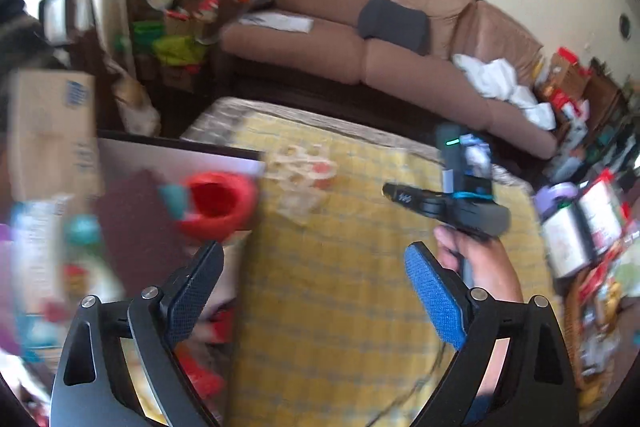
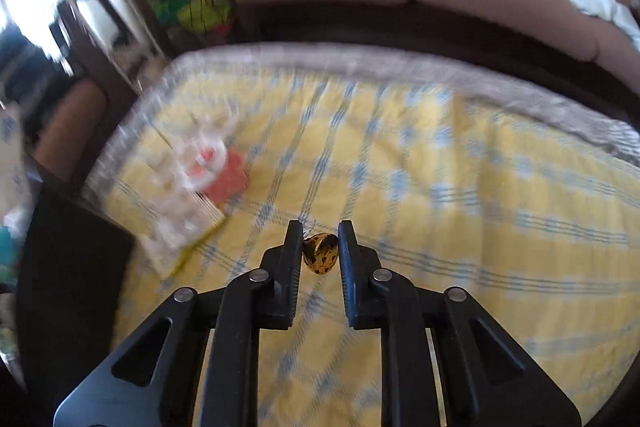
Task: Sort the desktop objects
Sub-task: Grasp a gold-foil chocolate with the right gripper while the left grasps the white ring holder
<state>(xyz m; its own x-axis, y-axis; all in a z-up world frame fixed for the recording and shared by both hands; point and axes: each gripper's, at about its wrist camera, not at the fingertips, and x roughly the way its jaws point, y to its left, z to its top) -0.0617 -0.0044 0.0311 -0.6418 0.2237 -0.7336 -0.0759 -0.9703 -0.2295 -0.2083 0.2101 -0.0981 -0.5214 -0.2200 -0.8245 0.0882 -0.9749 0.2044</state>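
Observation:
In the right wrist view my right gripper is shut on a small golden piece with dark spots, held just above the yellow checked cloth. A clear plastic pack with a red-pink piece lies on the cloth to its left. In the left wrist view my left gripper is open and empty over the same cloth. A blurred red cup-like thing sits just beyond its left finger. A hand holds the right gripper to the right.
A dark mat and blurred colourful items lie at the left; a cardboard box stands beyond them. Tins and packets crowd the right edge. A brown sofa runs behind the table.

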